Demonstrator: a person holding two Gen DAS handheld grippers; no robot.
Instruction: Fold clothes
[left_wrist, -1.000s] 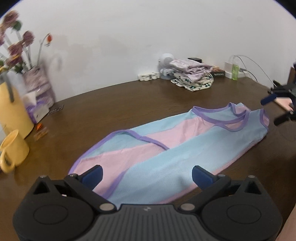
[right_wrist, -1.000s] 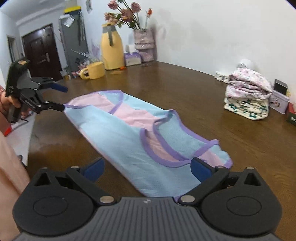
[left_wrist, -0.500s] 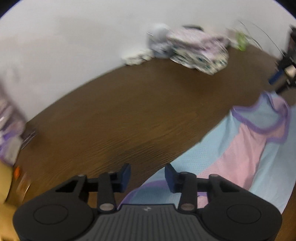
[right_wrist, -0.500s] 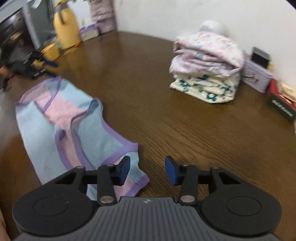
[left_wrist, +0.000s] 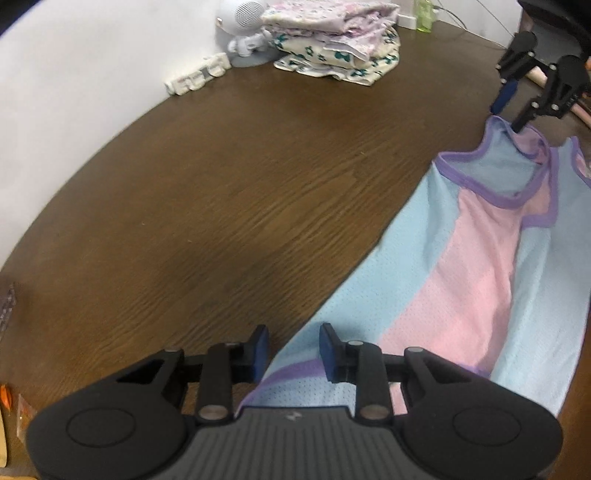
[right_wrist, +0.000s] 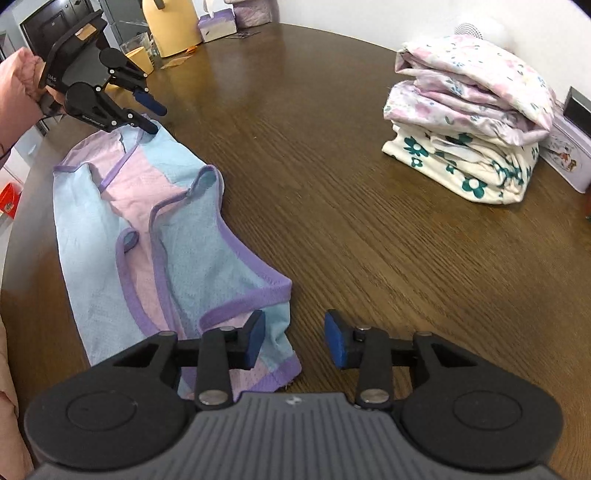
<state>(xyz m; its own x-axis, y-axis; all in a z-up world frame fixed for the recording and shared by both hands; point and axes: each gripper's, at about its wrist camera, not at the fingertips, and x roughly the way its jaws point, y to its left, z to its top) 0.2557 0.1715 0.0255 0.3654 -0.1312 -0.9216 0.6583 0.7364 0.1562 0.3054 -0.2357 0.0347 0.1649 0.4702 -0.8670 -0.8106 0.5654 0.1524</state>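
Observation:
A light blue and pink sleeveless garment with purple trim (left_wrist: 476, 266) lies flat on the brown wooden table (left_wrist: 221, 192). It also shows in the right wrist view (right_wrist: 155, 236). My left gripper (left_wrist: 293, 349) is open, its jaws on either side of the garment's far bottom corner. From the right wrist view it (right_wrist: 155, 118) sits at that same corner. My right gripper (right_wrist: 293, 339) is open at the garment's shoulder end, with the trimmed corner beside its left finger. In the left wrist view it (left_wrist: 508, 110) hangs over the shoulder strap.
A stack of folded floral clothes (right_wrist: 472, 122) sits at the back of the table near the wall, also in the left wrist view (left_wrist: 340, 44). A small white fan (left_wrist: 245, 26) and a white power strip (left_wrist: 199, 75) stand beside it. A yellow jug (right_wrist: 171, 26), a mug and a tissue box stand at the far end.
Both grippers have moved from the near edge of the garment to its far-side corners and have narrowed their jaws. The garment lies as before.

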